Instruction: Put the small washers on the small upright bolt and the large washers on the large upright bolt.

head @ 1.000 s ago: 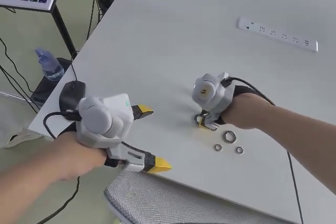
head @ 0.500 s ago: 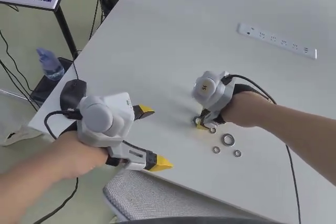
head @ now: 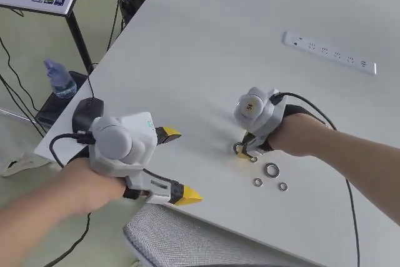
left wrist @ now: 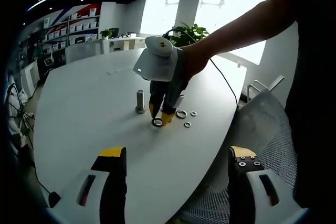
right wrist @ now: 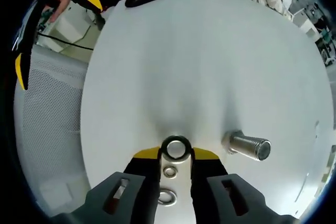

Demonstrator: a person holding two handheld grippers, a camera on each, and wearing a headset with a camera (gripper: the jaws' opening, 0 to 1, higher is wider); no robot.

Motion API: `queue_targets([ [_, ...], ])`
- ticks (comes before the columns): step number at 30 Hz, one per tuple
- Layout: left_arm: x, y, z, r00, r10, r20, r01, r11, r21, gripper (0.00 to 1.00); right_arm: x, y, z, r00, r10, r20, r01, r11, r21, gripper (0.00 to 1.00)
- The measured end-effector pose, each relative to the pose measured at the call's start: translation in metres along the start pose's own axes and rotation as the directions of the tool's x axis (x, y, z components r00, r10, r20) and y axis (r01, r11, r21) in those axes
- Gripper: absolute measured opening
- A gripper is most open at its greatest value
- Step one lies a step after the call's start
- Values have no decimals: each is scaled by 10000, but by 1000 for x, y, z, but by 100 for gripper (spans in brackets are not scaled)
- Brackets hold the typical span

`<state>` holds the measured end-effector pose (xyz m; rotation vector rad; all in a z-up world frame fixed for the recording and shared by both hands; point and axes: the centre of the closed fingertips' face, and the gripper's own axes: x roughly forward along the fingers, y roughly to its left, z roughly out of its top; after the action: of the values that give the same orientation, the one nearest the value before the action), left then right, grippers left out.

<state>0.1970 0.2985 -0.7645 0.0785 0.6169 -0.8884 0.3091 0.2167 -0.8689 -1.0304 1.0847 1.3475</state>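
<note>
On the white table (head: 206, 42). Right gripper (right wrist: 176, 153): pinching a large washer (right wrist: 176, 138) lying flat, just beside the upright large bolt (right wrist: 249, 147); pointing steeply down. Left gripper (left wrist: 177, 153): spread wide, held level off the table edge. Loose washers (head: 271, 166) near; pinched one half hidden in head view.

White tabletop (head: 206, 42): smooth, matt. Large silver metal ring washer (right wrist: 176, 148) and silver metal hex-headed bolt (right wrist: 249, 147): bare, bright sheen, with the bolt shaft finely ribbed. Grey chair back (head: 187, 242): open mesh cloth, coarse-textured.
</note>
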Motion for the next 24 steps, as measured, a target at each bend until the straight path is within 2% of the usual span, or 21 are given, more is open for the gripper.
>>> queue_targets([
  [12,-1,2,8,9999,73,93,-75,9998,161,81,-19,-3,-15,9999,-65,-81,67,9994,341,20],
  [15,-1,3,9,9997,221,45,-221,9995,209,86,-26,-7,-20,9999,-158,-13,159,9985,527,20],
  [24,2,2,9,9999,161,4,-162,9995,282,86,-51,-23,-31,9985,-474,274,439,9923,1159,20],
])
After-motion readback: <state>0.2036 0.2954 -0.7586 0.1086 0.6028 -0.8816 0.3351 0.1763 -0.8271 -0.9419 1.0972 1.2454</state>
